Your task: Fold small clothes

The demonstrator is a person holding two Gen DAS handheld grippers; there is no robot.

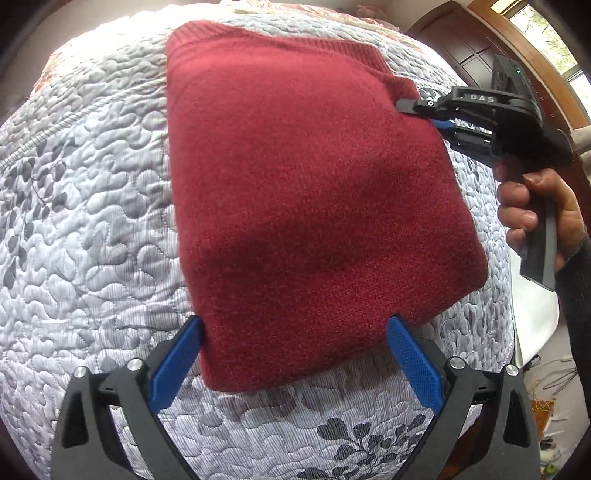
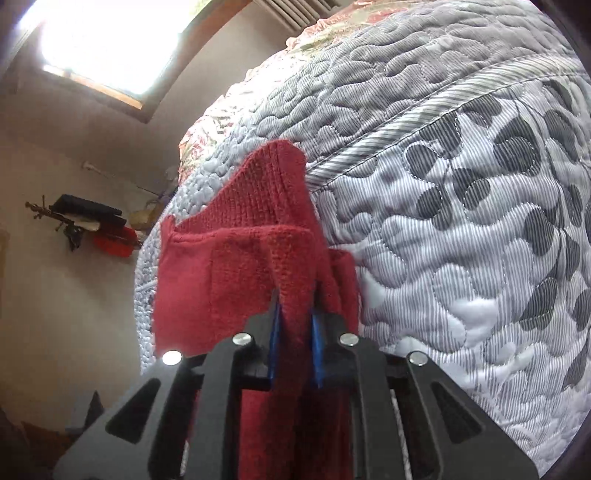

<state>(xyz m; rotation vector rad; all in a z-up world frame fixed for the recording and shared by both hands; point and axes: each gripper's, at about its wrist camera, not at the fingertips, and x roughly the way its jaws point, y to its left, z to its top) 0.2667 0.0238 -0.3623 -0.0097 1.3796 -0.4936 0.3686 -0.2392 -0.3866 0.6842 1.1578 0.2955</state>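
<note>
On the left we see a bed covered by a grey quilt point(image 1: 92, 229) stitched in pebble shapes, with darker leaf prints along its near part and a striped seam band point(image 2: 417, 125) crossing it. At the far edge of the bed a pink flowered cloth point(image 1: 369, 18) shows. In the middle of the quilt lies the red sweater point(image 1: 306, 192), folded into a rough rectangle, its ribbed hem at the far end. The left hand-held gripper point(image 1: 295, 328) sits at the sweater's near edge with its blue fingers point(image 1: 177, 365) spread wide on either side of the cloth, gripping nothing. To the right, the right hand-held gripper point(image 1: 410, 110) is clenched on the sweater's far right corner, where a fold of the ribbed knit rises between its pads; the right wrist view shows that red cloth point(image 2: 295, 295) pinched tight between the blue pads. A hand point(image 1: 532, 206) in a dark sleeve holds its handle. Further right, dark wooden panelling point(image 1: 465, 48) and a window point(image 1: 550, 37) stand beyond the bed. In the right wrist view we see a pale wall with a bright window point(image 2: 110, 37) and a shelf point(image 2: 88, 218) with dark and red things on it.
</note>
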